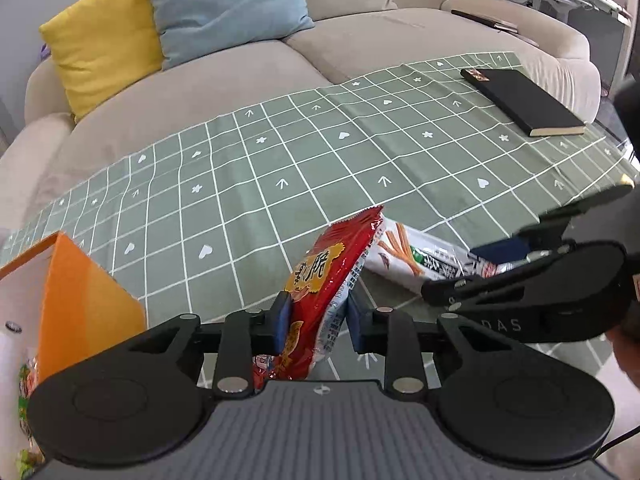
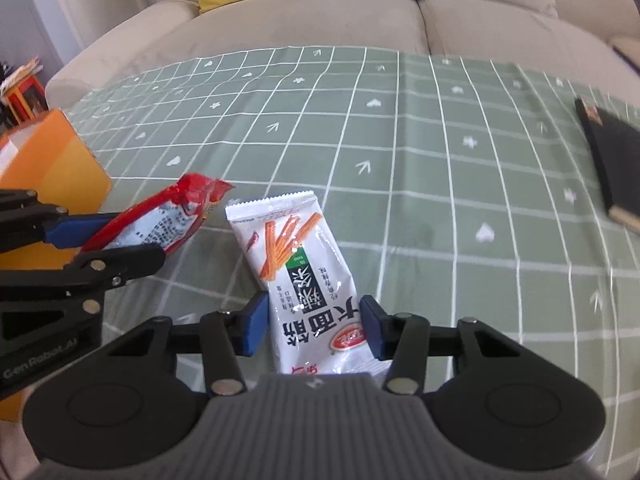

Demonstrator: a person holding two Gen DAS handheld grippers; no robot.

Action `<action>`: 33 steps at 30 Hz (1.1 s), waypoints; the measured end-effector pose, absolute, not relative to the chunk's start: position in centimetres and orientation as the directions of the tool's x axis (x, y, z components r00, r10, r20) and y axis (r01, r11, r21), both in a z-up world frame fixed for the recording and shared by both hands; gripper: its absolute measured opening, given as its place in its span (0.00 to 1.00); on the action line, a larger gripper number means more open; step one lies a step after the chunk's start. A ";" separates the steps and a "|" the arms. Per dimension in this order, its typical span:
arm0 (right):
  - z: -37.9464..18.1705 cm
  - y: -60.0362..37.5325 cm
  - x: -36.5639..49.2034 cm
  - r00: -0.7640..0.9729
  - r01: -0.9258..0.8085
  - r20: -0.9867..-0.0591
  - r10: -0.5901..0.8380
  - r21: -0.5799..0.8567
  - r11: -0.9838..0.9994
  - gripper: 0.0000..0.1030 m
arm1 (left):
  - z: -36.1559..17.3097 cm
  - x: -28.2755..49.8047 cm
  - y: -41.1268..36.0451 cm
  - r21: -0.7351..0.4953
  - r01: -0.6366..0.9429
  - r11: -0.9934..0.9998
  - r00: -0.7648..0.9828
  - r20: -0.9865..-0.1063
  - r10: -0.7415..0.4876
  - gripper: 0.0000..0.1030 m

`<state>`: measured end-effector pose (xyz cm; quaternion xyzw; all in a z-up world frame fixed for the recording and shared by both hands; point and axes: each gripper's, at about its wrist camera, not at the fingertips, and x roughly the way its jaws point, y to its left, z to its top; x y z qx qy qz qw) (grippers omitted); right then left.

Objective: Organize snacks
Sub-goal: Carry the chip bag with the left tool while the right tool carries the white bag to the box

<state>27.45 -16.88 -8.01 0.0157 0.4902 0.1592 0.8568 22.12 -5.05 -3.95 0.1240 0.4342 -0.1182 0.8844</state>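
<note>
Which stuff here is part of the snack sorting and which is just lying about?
Job:
red snack packet, in left tool
white snack packet, between right tool pads
orange box

Lying about:
black notebook
yellow cushion
blue cushion

A table under a green checked cloth (image 2: 400, 152) carries a black book (image 1: 524, 100) and an orange box (image 2: 60, 160).
</note>
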 end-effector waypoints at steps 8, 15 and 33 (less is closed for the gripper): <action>-4.8 -17.1 24.9 0.476 -0.199 -0.802 0.361 0.302 0.932 0.45 | -1.0 21.1 -2.5 -0.004 0.269 0.963 0.547 -0.822 -0.157 0.30; -1.1 -15.1 23.4 0.505 -0.229 -0.768 0.394 0.320 0.919 0.45 | 3.6 20.5 1.1 -0.115 0.228 0.967 0.532 -0.817 -0.222 0.30; 6.0 -1.5 21.8 0.412 -0.428 -0.713 0.568 0.399 0.811 0.45 | 9.4 18.9 16.3 -0.102 0.044 0.994 0.514 -0.851 -0.110 0.30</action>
